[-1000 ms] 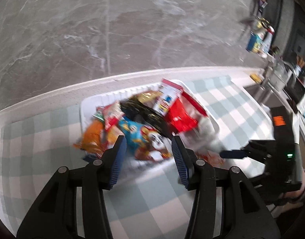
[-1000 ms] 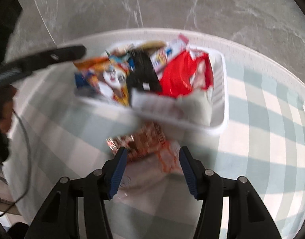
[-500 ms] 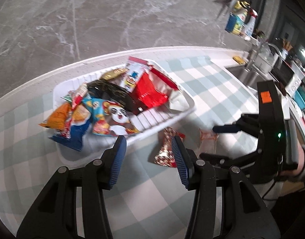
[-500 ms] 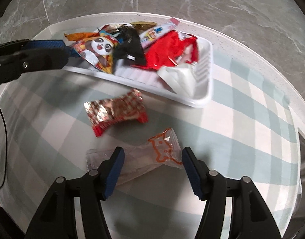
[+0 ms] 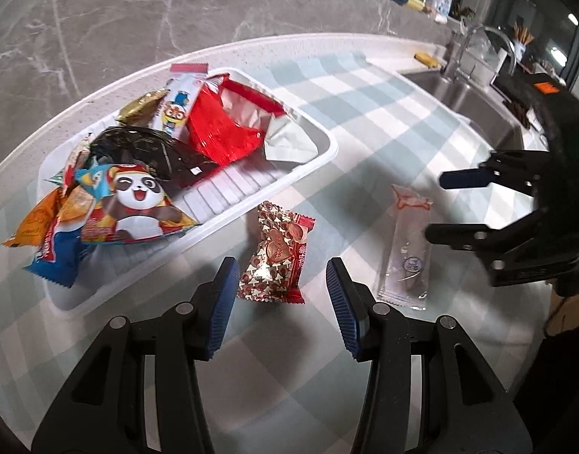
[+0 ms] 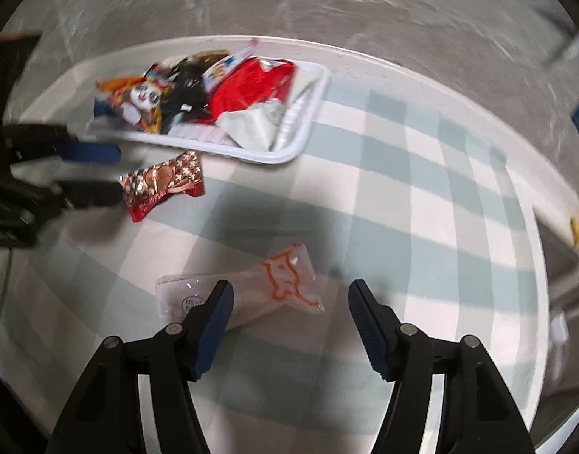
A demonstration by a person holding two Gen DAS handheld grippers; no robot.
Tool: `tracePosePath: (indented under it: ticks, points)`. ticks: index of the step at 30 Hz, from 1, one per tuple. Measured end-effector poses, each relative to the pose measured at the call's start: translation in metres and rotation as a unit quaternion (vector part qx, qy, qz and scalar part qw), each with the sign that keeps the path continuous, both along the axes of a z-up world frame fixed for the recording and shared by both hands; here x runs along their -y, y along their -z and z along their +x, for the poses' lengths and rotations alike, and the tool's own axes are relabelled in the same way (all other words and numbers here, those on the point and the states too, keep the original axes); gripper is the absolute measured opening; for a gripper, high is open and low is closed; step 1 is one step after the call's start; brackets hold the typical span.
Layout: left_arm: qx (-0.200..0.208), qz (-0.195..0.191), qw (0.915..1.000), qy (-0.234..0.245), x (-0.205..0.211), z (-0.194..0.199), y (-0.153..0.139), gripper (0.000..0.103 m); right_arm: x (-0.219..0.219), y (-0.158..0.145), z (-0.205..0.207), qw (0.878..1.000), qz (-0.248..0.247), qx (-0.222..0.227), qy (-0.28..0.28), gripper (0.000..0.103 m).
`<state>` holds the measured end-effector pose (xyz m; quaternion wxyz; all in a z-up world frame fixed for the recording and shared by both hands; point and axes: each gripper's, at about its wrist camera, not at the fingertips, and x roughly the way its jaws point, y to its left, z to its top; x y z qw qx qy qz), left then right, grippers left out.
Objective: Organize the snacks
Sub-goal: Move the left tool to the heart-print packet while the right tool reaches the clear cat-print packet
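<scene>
Setting: kitchen desk under a pale green-and-white checked cloth (image 5: 365, 87), marble wall behind, sink (image 5: 474, 90) at upper right of my left wrist view.
Tray: white plastic tray (image 5: 304, 174) at left centre of that view, heaped with packets; panda bag (image 5: 138, 204) and blue wrapper (image 5: 58, 261) hang over its near-left rim, red bag (image 5: 221, 132) towards the far end.
Done, by my reckoning: most snacks are already in the tray.
Left to do: two packets lie on the cloth outside it.
Item 1: red-and-gold heart-print packet (image 5: 278, 257), just beside the tray's near wall.
Item 2: clear wrapper with orange print (image 6: 251, 295), well apart from the tray.
Left gripper (image 5: 281, 295): I hold it partly open, empty, over item 1, which lies just ahead of the fingertips.
Right gripper (image 6: 289, 302): jaws opening, pads not pressing; item 2 lies below and between them.
Judgement: nearly finished; both strays need gathering.
</scene>
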<state>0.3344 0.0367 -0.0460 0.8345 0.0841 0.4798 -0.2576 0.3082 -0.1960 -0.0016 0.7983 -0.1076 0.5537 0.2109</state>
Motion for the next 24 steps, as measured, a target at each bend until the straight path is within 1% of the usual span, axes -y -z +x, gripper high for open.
tracePosePath:
  ticks: [3, 8, 9, 12, 18, 24]
  points:
    - [-0.002, 0.016, 0.9999, 0.004, 0.006, 0.004, 0.009, 0.046, 0.002, 0.003, -0.003, 0.999, 0.021, -0.027, 0.026, 0.068]
    - [-0.003, 0.035, 0.9993, 0.009, 0.016, 0.012, 0.019, 0.046, 0.002, 0.016, -0.017, 0.993, 0.061, -0.083, 0.064, 0.068]
    - [-0.002, 0.039, 0.9992, 0.010, 0.018, 0.013, 0.020, 0.046, 0.001, 0.016, -0.020, 0.992, 0.063, -0.083, 0.065, 0.070]
    - [0.001, 0.048, 0.9987, 0.016, 0.023, 0.015, 0.022, 0.046, -0.004, 0.015, -0.026, 0.993, 0.067, -0.080, 0.063, 0.071]
    - [0.006, 0.057, 0.9980, 0.025, 0.034, 0.018, 0.024, 0.046, -0.014, 0.018, -0.015, 0.994, 0.063, -0.070, 0.047, 0.071]
    - [0.009, 0.065, 0.9976, 0.025, 0.040, 0.020, 0.025, 0.046, -0.021, 0.018, -0.006, 0.995, 0.058, -0.065, 0.044, 0.072]
